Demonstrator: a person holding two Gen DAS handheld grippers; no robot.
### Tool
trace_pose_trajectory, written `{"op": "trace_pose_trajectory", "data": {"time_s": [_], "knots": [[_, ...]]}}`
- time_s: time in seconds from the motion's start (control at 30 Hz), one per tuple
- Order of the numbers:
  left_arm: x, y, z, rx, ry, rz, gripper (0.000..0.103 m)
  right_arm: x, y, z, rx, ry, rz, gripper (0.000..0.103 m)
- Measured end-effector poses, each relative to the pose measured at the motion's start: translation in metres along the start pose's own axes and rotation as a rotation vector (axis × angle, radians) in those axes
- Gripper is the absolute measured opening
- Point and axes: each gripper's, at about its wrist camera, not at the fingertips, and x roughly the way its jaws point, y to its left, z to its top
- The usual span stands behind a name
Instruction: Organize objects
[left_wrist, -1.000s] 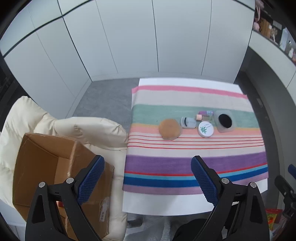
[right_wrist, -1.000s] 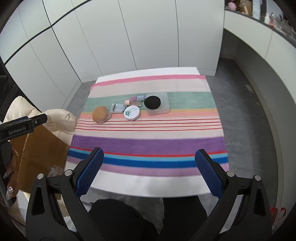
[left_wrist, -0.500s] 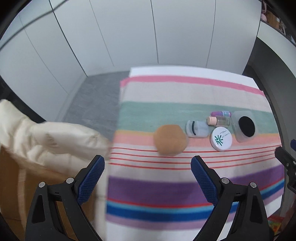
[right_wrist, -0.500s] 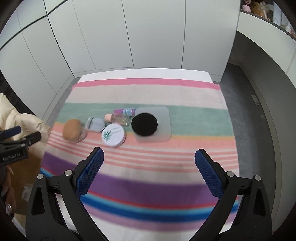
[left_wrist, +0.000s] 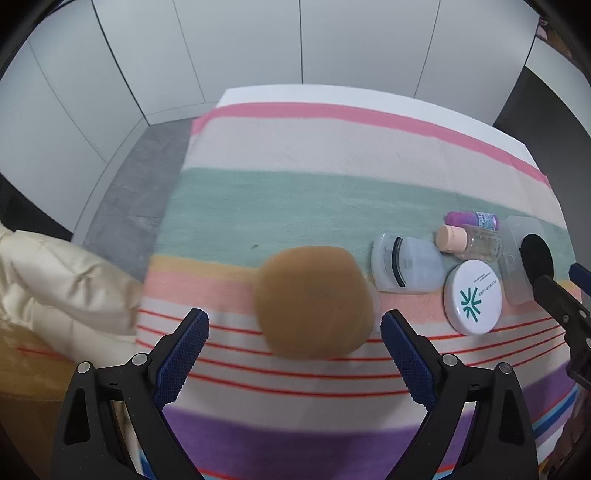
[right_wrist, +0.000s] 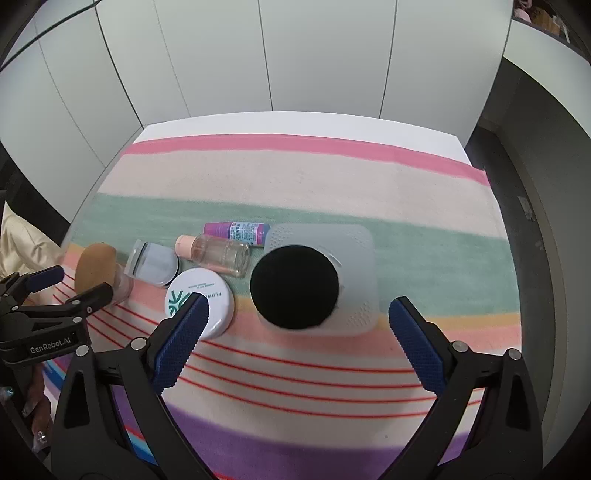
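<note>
On a striped cloth (left_wrist: 280, 155) lie cosmetics in a row. A tan makeup sponge (left_wrist: 314, 301) sits just ahead of my open left gripper (left_wrist: 293, 334), between its fingers' line. Right of it are a pale eyelash curler case (left_wrist: 406, 264), a white round compact (left_wrist: 472, 295), a clear bottle with a peach cap (left_wrist: 472, 242) and a purple bottle (left_wrist: 471, 219). In the right wrist view a black round puff (right_wrist: 293, 286) rests on a translucent tray (right_wrist: 354, 251), just ahead of my open right gripper (right_wrist: 295, 321). The compact (right_wrist: 199, 297) lies by its left finger.
A cream padded jacket (left_wrist: 55, 284) lies off the table's left edge. White cabinet doors (right_wrist: 295, 55) stand behind the table, grey floor (left_wrist: 144, 184) to its left. The left gripper (right_wrist: 70, 295) shows at the left edge of the right wrist view.
Both grippers have moved forward and down toward the row of cosmetics, the left onto the tan sponge, the right onto the black puff. Both stay open.
</note>
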Motion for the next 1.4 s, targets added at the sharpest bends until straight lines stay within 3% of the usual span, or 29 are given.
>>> {"op": "trace_pose_trajectory", "data": {"time_s": [0.1, 0.17, 0.23, 0.33, 0.77, 1.0, 1.27, 1.4], "knots": [[0.008, -0.003, -0.001, -0.006, 0.004, -0.012, 0.095, 0.009, 0.003, 0.001, -0.007, 0.017, 0.008, 0.078], [0.008, -0.003, 0.000, -0.015, -0.012, -0.023, 0.090, 0.013, 0.006, 0.000, -0.027, 0.014, -0.031, 0.054], [0.004, -0.002, 0.000, -0.021, -0.046, -0.040, 0.077, 0.013, 0.008, -0.002, -0.043, 0.011, -0.042, 0.052], [0.001, -0.004, 0.002, -0.016, -0.051, -0.047, 0.069, 0.015, 0.003, -0.002, -0.034, 0.006, -0.029, 0.049], [-0.017, -0.003, 0.010, -0.013, -0.051, -0.029, 0.069, 0.004, -0.019, 0.002, 0.001, 0.011, -0.015, 0.049], [-0.043, 0.001, 0.021, -0.018, -0.065, -0.009, 0.069, -0.028, -0.015, 0.012, 0.005, -0.015, -0.017, 0.049], [-0.105, 0.008, 0.052, -0.047, -0.065, -0.024, 0.069, -0.080, -0.019, 0.038, 0.005, -0.074, -0.011, 0.049], [-0.152, 0.005, 0.055, -0.025, -0.164, 0.060, 0.069, -0.109, -0.017, 0.051, 0.011, -0.103, 0.001, 0.049]]}}
